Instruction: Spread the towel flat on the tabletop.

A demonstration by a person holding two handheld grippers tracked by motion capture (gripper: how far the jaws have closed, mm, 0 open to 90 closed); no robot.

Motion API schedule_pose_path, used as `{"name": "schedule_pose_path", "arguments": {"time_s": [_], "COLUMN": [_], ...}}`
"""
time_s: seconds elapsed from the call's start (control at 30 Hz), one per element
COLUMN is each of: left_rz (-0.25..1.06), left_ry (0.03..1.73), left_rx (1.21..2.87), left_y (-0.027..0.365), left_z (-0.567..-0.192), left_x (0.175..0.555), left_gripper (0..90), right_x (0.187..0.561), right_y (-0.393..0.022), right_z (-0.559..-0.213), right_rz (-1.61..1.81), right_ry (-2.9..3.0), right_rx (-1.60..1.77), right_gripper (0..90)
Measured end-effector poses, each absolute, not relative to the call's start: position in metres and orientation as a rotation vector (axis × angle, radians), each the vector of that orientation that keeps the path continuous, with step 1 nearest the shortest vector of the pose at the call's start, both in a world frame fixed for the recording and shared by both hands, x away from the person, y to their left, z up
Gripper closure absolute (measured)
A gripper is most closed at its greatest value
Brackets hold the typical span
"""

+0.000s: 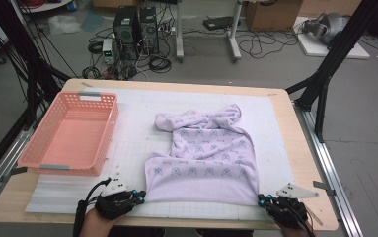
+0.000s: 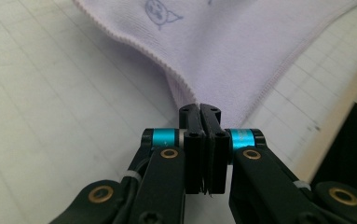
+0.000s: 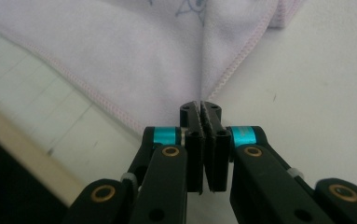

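Left gripper view puts my left gripper [image 2: 203,112] at the centre of the frame, jaws pressed fully together on a pinched corner of the lilac towel [image 2: 223,51]. The cloth fans upward from that pinch, with a stitched hem running to the upper right and a small printed animal face near the top. In the right gripper view my right gripper [image 3: 203,108] is likewise clamped tight on the other near corner, pink stitching trailing off to both sides. In the high view the towel [image 1: 201,158] lies mid-frame on the white gridded mat [image 1: 127,143], its near edge stretched flat between the grippers at lower left and lower right, its far end bunched. A pink basket [image 1: 100,128] sits at the left.
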State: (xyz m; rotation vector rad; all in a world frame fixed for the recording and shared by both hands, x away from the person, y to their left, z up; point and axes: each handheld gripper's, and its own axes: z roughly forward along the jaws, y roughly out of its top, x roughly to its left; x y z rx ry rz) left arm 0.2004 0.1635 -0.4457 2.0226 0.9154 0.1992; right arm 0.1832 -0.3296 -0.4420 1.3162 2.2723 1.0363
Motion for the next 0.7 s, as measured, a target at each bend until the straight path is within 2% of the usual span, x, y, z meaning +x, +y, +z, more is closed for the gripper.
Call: {"name": "schedule_pose_path", "arguments": {"time_s": [0.17, 0.33, 0.53, 0.57, 0.6, 0.63, 0.7], "left_rz": [0.121, 0.098, 0.023, 0.04, 0.084, 0.109, 0.185], "left_ry": [0.877, 0.843, 0.769, 0.784, 0.816, 0.846, 0.879], "left_rx": [2.02, 2.044, 2.128, 2.138, 2.135, 2.106, 2.03], "left_y": [0.176, 0.179, 0.17, 0.167, 0.166, 0.167, 0.169], "left_z": [-0.439, -0.432, -0.437, -0.437, -0.436, -0.434, -0.428], "left_x": [0.179, 0.16, 0.132, 0.129, 0.129, 0.132, 0.143], "left_gripper": [88.0, 88.0, 87.1, 83.5, 70.1, 56.6, 47.2], "right_x": [0.157, 0.136, 0.108, 0.105, 0.101, 0.1, 0.104], "right_y": [-0.335, -0.335, -0.342, -0.344, -0.346, -0.347, -0.349], "right_z": [-0.433, -0.424, -0.426, -0.428, -0.429, -0.429, -0.426], "right_rz": [1.082, 1.091, 0.998, 0.995, 0.997, 1.016, 1.075], "right_ry": [2.303, 2.342, 2.473, 2.503, 2.513, 2.487, 2.409], "right_rx": [1.264, 1.237, 1.248, 1.258, 1.253, 1.245, 1.282], "right_gripper": [88.2, 88.2, 88.0, 86.9, 83.5, 72.6, 65.8]}}
